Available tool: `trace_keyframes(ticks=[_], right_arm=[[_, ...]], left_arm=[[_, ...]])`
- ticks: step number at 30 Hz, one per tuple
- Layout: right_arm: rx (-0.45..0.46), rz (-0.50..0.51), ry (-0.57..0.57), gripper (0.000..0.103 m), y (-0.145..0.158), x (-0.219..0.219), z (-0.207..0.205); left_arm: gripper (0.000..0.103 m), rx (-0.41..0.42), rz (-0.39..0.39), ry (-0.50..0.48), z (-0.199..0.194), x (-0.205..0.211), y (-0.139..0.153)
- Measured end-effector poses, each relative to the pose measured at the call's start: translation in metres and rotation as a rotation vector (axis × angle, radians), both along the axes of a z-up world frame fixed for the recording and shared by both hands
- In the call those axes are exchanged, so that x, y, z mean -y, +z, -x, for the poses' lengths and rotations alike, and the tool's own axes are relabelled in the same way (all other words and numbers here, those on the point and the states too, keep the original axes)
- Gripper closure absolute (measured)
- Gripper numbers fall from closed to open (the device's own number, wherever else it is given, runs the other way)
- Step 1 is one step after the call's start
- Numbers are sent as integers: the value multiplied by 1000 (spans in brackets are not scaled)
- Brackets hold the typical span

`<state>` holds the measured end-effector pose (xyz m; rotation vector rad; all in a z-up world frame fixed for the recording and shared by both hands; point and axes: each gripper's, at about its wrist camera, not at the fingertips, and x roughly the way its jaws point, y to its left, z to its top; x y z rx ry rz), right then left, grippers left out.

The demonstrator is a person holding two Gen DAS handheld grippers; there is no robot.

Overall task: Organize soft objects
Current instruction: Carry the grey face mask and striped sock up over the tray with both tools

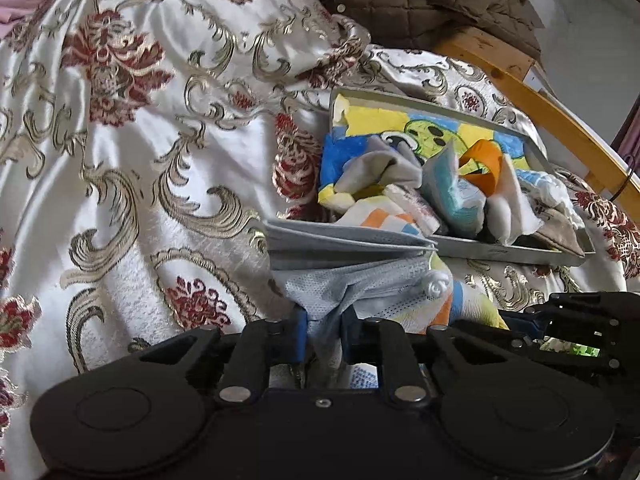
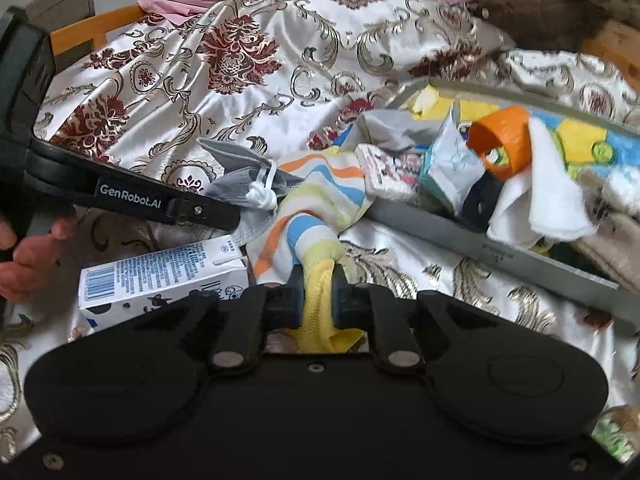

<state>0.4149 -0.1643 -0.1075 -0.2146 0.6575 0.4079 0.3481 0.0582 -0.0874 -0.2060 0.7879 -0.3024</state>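
Presently both tools are clamped on cloth. The left tool [image 1: 323, 334] holds a pinch of the grey face mask [image 1: 352, 276], its jaws nearly together with the fabric bunched between them. The right tool [image 2: 318, 300] holds the yellow end of a striped sock [image 2: 316, 216], jaws narrow and the knit squeezed into a rope.

Beyond the tools, the mask lies on the bedspread [image 1: 132, 160] just left of the sock, its white ear loop [image 2: 262, 196] knotted and resting against the sock's stripes. The sock's far end drapes over the near rim of the grey tray [image 2: 496, 254], which sits to the right on the bed and already holds a heap of small cloths, a tissue pack and an orange ring. A milk carton [image 2: 160, 280] lies near left, under the left tool's arm.

Risks, as judged:
- The ear loop may snag the sock if the two are drawn apart, dragging one item with the other.
- Pulling the sock could shift the tray or spill its loose pile, since the sock overlaps the rim.
- Thin mask fabric, held by a small pinch, may slip free on lifting.
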Motion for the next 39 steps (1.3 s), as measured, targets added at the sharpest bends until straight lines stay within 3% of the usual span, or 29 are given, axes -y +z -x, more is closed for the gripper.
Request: trace_keyframes(ticks=[7,12,21,29,32,36,39], right_arm=[[94,77,-10,98,16,-8,18],[217,140,-11,98,40,-14,33],[397,139,-68,99,83,-3,38],[465,-80,-293,99,110,52,4],[498,-247,-423,98,112,84,-8],[440,-434,-576,98,104,121,-29],[393,-431,-632,98,93,133,-42]], left_arm=[[88,73,-2,27,13,4,28],[88,126,13,76,24,4,46],[88,225,77,161,27,17,65],[88,245,64,181,-13,46,64],[88,262,39,150,-28,62,67],[88,242,64,148,-39,75,59],[88,225,79,152,-51,81,46]])
